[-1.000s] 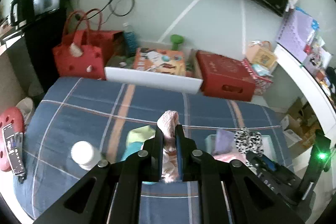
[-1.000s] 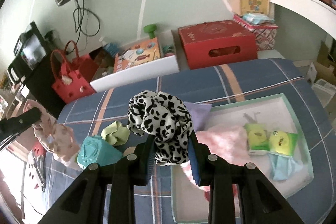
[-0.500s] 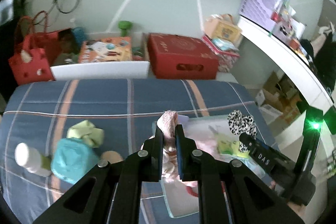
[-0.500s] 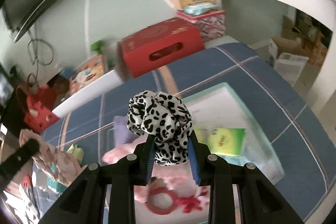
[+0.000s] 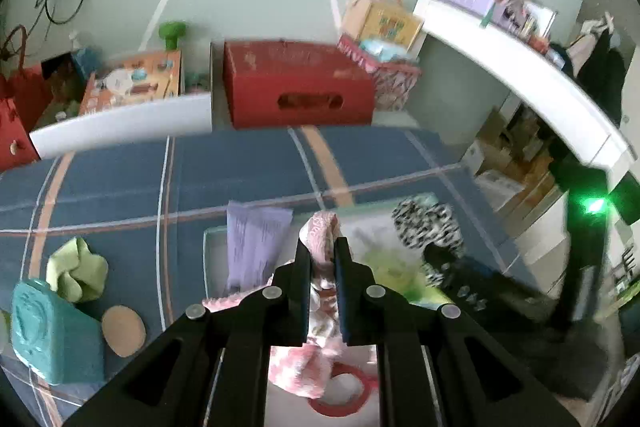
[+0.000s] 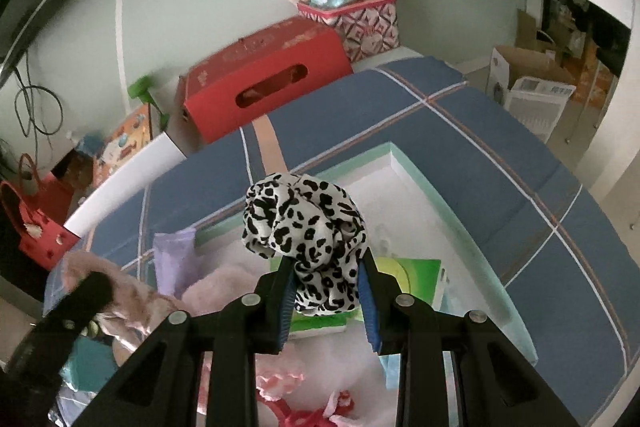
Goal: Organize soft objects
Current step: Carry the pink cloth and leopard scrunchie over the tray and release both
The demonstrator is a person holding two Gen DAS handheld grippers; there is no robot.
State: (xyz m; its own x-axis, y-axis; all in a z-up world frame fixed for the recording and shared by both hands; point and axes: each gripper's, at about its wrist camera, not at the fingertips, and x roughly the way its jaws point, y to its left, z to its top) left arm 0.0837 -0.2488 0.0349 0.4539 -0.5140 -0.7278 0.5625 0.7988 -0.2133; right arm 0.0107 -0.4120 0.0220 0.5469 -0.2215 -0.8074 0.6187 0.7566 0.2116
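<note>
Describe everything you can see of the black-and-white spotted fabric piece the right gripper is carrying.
The spotted fabric piece is white, shiny-looking cloth with black leopard-style blotches, bunched into a ruffled ball like a scrunchie. The right gripper is shut on its lower part, the blue-padded fingers pressing either side while the bulk puffs out above the tips. It hangs in the air over the white tray, above a green packet, touching nothing but the fingers. In the left wrist view it shows blurred, right of the pink cloth.

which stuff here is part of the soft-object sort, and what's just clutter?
Job:
leopard scrunchie, in right gripper
pink cloth, in left gripper
tray
green cloth

Clutter:
red box
teal box
</note>
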